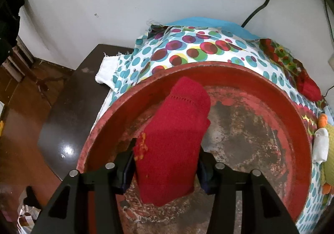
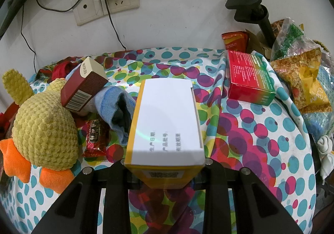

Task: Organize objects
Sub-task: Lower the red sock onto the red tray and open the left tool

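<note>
The red sock (image 1: 173, 140) hangs over the red basin (image 1: 246, 79), seemingly a drop spot for clothes. It sits between the left gripper's (image 1: 165, 171) wide jaws, hardly pinched. The right gripper (image 2: 165, 173) clamps a white box (image 2: 167, 121) above the dotted cloth (image 2: 261, 133), near the clutter.

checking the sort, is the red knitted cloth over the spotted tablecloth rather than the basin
No, the red knitted cloth hangs over the red basin.
</note>
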The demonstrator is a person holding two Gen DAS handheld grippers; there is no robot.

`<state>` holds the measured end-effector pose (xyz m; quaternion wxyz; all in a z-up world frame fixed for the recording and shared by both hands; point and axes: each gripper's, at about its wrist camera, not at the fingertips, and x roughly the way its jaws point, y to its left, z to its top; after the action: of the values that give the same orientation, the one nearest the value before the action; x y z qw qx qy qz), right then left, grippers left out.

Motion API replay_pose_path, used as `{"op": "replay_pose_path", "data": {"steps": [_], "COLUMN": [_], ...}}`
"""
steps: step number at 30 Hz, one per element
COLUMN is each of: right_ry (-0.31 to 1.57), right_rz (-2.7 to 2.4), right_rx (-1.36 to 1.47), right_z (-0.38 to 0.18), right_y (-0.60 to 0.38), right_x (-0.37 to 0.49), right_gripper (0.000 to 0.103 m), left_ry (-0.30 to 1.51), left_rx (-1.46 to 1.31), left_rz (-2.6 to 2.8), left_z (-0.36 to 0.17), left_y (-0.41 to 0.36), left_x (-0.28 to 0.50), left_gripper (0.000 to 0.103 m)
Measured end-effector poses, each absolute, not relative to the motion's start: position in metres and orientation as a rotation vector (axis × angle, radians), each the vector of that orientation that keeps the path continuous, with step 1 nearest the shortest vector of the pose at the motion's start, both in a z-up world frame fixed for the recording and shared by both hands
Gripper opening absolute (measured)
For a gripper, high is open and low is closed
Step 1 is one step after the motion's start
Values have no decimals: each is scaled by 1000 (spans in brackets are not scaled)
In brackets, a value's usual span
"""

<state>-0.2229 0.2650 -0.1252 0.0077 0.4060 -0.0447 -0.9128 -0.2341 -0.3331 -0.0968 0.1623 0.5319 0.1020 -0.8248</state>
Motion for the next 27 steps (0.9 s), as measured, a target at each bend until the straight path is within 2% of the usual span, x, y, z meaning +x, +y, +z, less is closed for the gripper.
{"op": "replay_pose_path", "data": {"steps": [14, 18, 25, 27], "right_ry": [-174, -178, -183, -183], "right_rz": [-2844, -2844, -2842, -2842], "right_rx": [1279, 1279, 1285, 1286], "right_z": [-126, -126, -126, -125], "right_y": [267, 267, 265, 264], "right_x": [-223, -223, -223, -222], "right_gripper": [28, 28, 28, 28], "left_ry": [248, 299, 279, 291], "left_rx": [1551, 1570, 1572, 1573], "left_rz": [-2430, -2394, -2371, -2380], "left_z": [-99, -101, -100, -97], "left_y": [-318, -316, -312, -313], "left_x": [-238, -237, -236, -236], "left_gripper": [51, 51, 54, 59]}}
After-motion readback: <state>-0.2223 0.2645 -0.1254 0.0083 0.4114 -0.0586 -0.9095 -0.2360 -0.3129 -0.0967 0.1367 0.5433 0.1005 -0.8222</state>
